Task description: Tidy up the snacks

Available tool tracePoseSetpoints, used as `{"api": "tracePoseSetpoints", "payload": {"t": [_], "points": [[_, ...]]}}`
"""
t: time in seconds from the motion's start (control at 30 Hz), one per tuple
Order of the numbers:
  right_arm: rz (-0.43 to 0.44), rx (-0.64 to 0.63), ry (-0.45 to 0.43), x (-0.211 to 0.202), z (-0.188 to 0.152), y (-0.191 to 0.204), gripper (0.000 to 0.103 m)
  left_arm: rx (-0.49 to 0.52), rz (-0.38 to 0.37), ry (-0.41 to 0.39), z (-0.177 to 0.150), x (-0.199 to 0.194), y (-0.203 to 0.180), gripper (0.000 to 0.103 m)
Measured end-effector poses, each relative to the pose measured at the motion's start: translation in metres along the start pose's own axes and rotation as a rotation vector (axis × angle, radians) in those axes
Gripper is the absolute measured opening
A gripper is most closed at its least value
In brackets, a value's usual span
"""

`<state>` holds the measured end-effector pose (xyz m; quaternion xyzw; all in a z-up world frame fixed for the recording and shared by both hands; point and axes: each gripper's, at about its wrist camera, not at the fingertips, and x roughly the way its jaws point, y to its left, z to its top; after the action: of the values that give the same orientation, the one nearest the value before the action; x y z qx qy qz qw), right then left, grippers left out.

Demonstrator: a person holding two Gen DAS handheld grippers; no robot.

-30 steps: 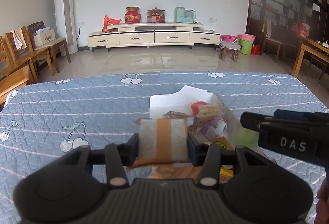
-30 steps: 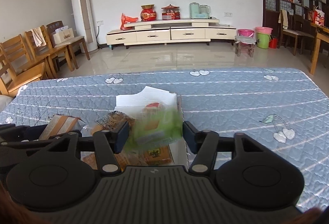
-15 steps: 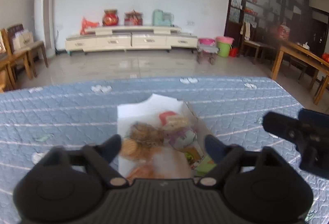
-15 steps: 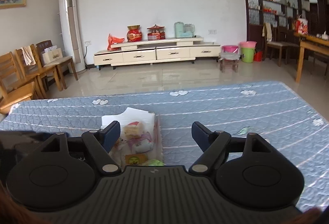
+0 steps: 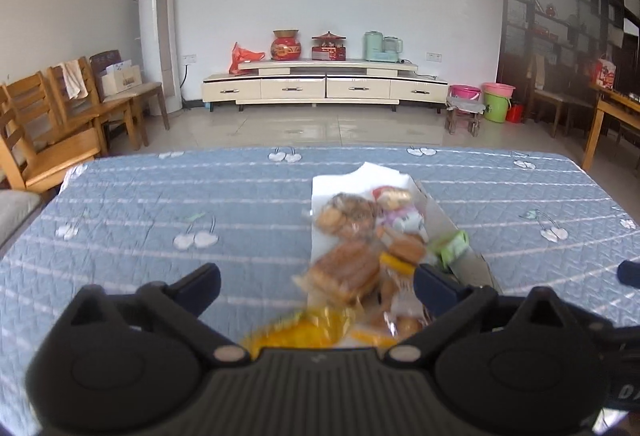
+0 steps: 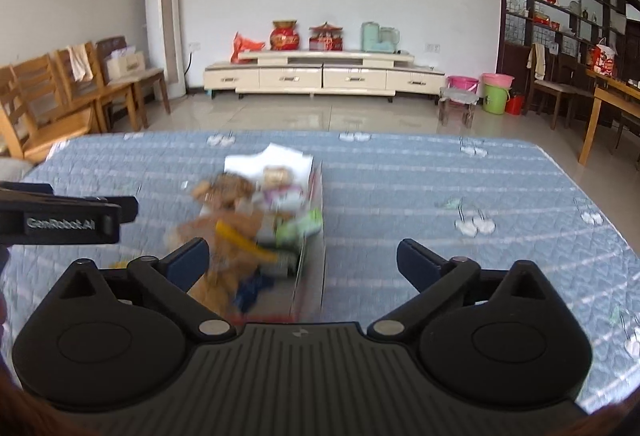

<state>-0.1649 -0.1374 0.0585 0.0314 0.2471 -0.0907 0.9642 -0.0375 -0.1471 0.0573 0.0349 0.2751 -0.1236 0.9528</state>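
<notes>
Left gripper (image 5: 316, 286): held low and roughly level over the table, looking along its 2 fingers toward the far wall; the fingers stand wide apart and hold nothing.
Left fingers: the left one (image 5: 198, 286) lies over bare quilt, the right one (image 5: 434, 286) sits at the near right corner of the snack heap.
Right gripper (image 6: 302, 262): also low and level, a little to the right of the box; its fingers are spread wide and empty.
Right fingers: the left one (image 6: 188, 262) overlaps the near left of the snacks, the right one (image 6: 416, 262) is over bare quilt well to the right of the box.
Other tool: in the right wrist view the left gripper's dark side (image 6: 68, 218) reaches in from the left edge, just left of the snacks.
Box (image 6: 310, 276): an open white carton lying on the table, ahead of both pairs of fingers – between the left pair in the left view, toward the left finger in the right view.
Snacks (image 5: 360, 236): a blurred pile of wrapped cakes and biscuits heaped in and over the box; a green packet (image 6: 302, 226) lies at its right wall.
Yellow packet (image 5: 296, 330): very near the left camera, between the finger bases, too blurred to identify.
Table (image 5: 160, 204): covered in a blue quilted cloth with cherry motifs.
</notes>
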Motion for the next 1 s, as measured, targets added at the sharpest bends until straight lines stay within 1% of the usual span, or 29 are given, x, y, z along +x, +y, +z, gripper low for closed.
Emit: {"api": "tracePoseSetpoints", "payload": {"t": [0.07, 0.13, 0.23, 0.3, 0.5, 1.0], "points": [[0.003, -0.008, 0.022, -0.004, -0.009, 0.001, 0.103, -0.009, 0.011, 0.012, -0.008, -0.004, 0.0, 0.102], [0.006, -0.012, 0.044, -0.006, -0.016, 0.003, 0.103, 0.003, 0.022, 0.021, -0.016, -0.006, -0.001, 0.102], [0.023, -0.017, 0.066, -0.008, -0.021, 0.006, 0.103, 0.026, 0.032, 0.046, -0.023, -0.007, -0.004, 0.102], [0.037, -0.018, 0.077, -0.008, -0.021, 0.007, 0.103, 0.03, 0.03, 0.046, -0.025, -0.009, -0.004, 0.102], [0.036, -0.029, 0.077, -0.012, -0.023, 0.011, 0.103, 0.024, 0.024, 0.033, -0.027, -0.015, -0.004, 0.102], [0.039, -0.04, 0.077, -0.007, -0.025, 0.01, 0.103, 0.001, 0.012, 0.048, -0.028, -0.012, -0.001, 0.102]]}}
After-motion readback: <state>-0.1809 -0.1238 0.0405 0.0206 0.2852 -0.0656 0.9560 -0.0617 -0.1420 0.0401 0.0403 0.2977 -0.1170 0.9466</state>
